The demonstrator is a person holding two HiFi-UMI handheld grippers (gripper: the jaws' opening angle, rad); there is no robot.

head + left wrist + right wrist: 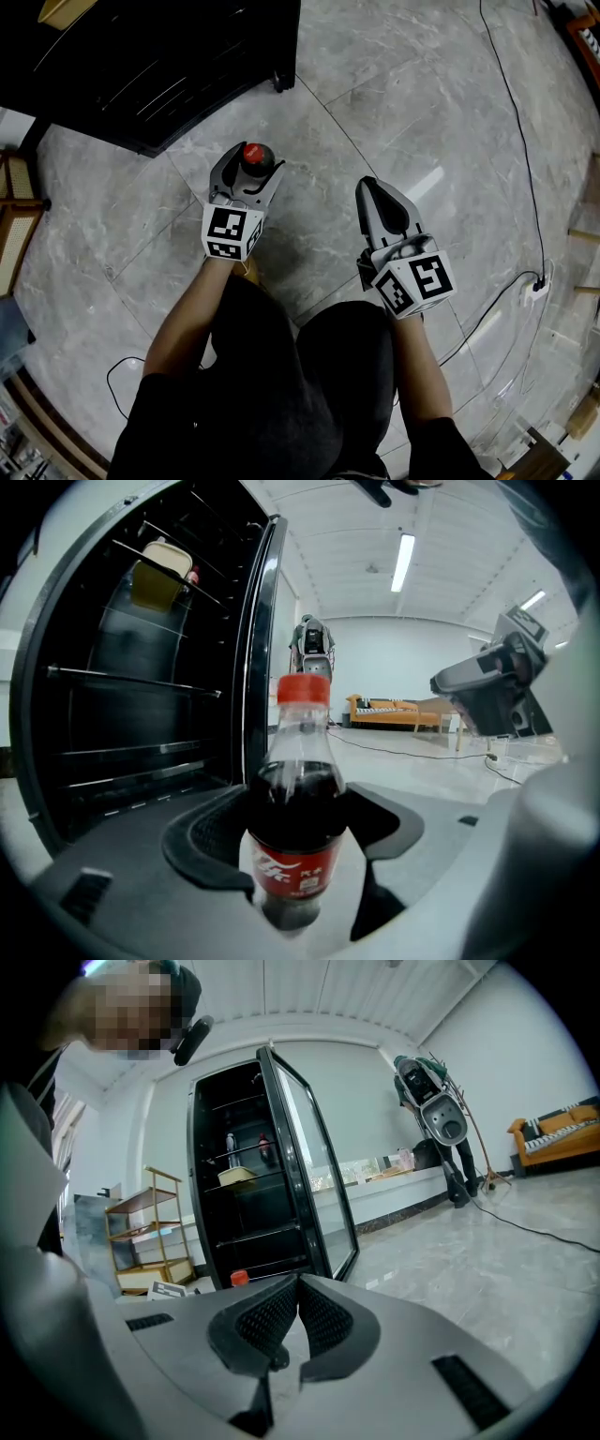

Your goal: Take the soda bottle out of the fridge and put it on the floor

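The soda bottle (255, 155) has a red cap, a red label and dark cola inside. It stands upright between the jaws of my left gripper (253, 165), low over the grey marble floor in front of the black fridge (141, 66). In the left gripper view the bottle (295, 827) fills the gap and both pads press on its sides. Whether its base rests on the floor I cannot tell. My right gripper (368, 187) hovers to the right of it, shut and empty, jaw tips touching (298, 1288). The bottle's cap (239, 1277) shows in the right gripper view, left of the jaws.
The fridge door (262, 649) stands open, with wire shelves and a yellow container (159, 574) inside. A black cable (516, 122) runs across the floor to a power strip (536, 289). A wooden shelf unit (150, 1232) stands left of the fridge. The person crouches behind both grippers.
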